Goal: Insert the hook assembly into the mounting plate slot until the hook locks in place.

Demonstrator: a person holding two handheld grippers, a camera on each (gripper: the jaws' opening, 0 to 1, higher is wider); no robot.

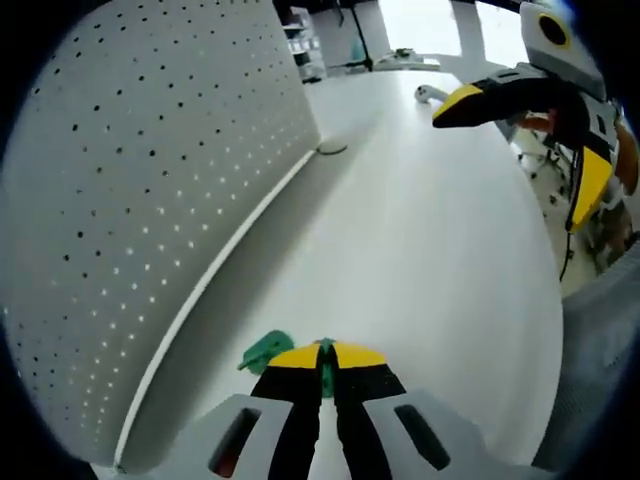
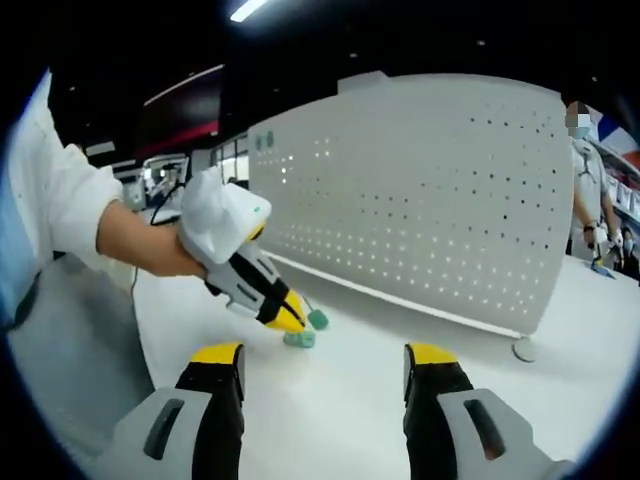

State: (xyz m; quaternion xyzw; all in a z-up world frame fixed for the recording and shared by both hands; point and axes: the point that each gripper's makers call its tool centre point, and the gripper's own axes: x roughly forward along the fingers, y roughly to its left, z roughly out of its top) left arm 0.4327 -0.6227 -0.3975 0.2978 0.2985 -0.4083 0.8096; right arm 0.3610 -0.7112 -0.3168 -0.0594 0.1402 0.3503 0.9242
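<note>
My left gripper (image 1: 325,352) is shut on a thin green hook piece (image 1: 326,375), low over the white table (image 1: 420,260). A second green piece (image 1: 265,350) lies on the table just left of its tips. The white perforated mounting plate (image 1: 150,200) stands upright along the left. In the right gripper view a hand holds the left gripper (image 2: 288,322) tip-down beside two green pieces (image 2: 318,319) (image 2: 299,340), in front of the plate (image 2: 420,200). My right gripper (image 2: 325,365) is open and empty; it also hangs above the table's far side (image 1: 515,150).
A round foot (image 1: 331,148) (image 2: 522,348) props the plate's far end. Another person (image 2: 588,190) stands behind the table at the right. A white-sleeved arm (image 2: 70,220) comes in from the left. Small items (image 1: 430,93) lie at the table's far end.
</note>
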